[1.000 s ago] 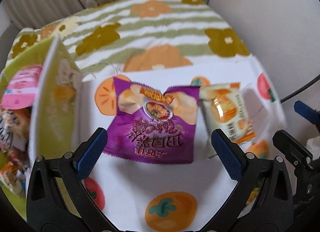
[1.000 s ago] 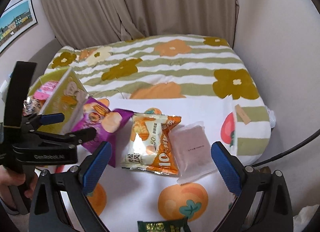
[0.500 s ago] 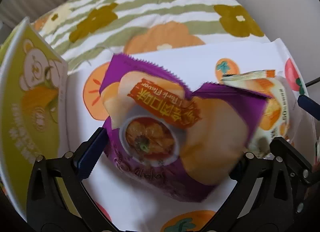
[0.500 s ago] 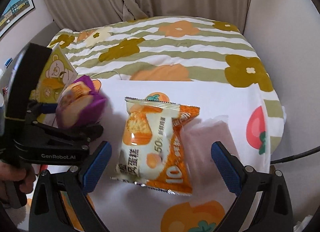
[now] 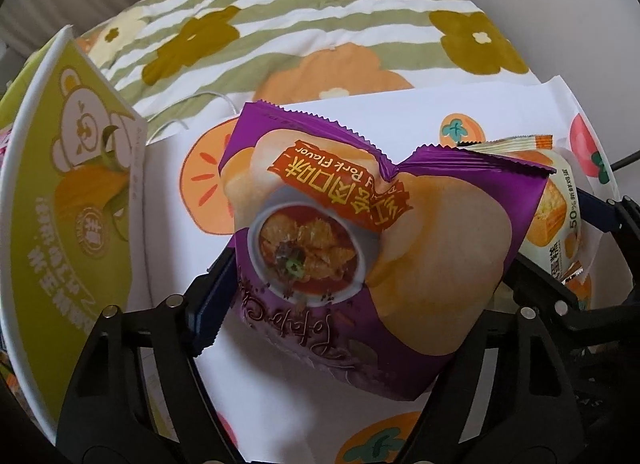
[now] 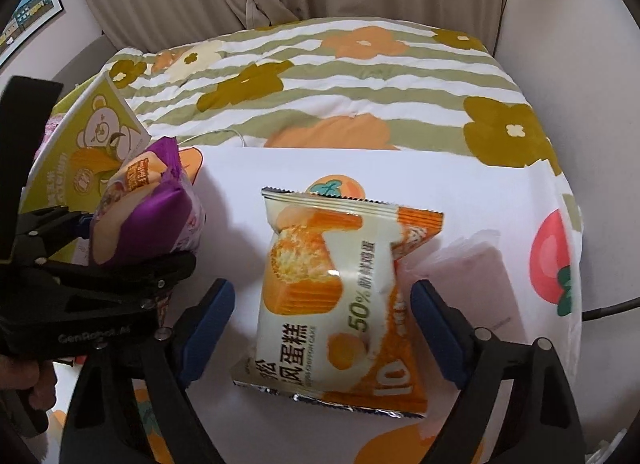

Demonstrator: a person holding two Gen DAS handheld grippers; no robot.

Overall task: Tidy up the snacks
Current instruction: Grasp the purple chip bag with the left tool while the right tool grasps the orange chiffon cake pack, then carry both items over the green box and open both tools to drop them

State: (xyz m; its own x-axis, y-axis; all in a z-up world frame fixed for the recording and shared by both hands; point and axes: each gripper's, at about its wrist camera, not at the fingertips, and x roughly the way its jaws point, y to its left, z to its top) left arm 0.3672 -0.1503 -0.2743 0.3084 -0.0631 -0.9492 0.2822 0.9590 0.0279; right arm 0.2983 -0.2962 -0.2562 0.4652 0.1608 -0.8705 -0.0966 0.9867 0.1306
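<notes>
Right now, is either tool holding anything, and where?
Left tool grips the purple chip bag across its lower body. Right tool is open, straddling the chiffon cake pack, holding nothing.

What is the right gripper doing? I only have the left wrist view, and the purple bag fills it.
Observer: The right gripper is open, its fingers either side of the orange chiffon cake packet, not closed on it.
Operator: Is that packet lifted?
Observer: No, it lies flat on the white persimmon-print cloth.
Operator: Anything beyond it?
Observer: A translucent pinkish packet lies beside it, on its far side from the left gripper, which is shut on the purple chip bag.
</notes>
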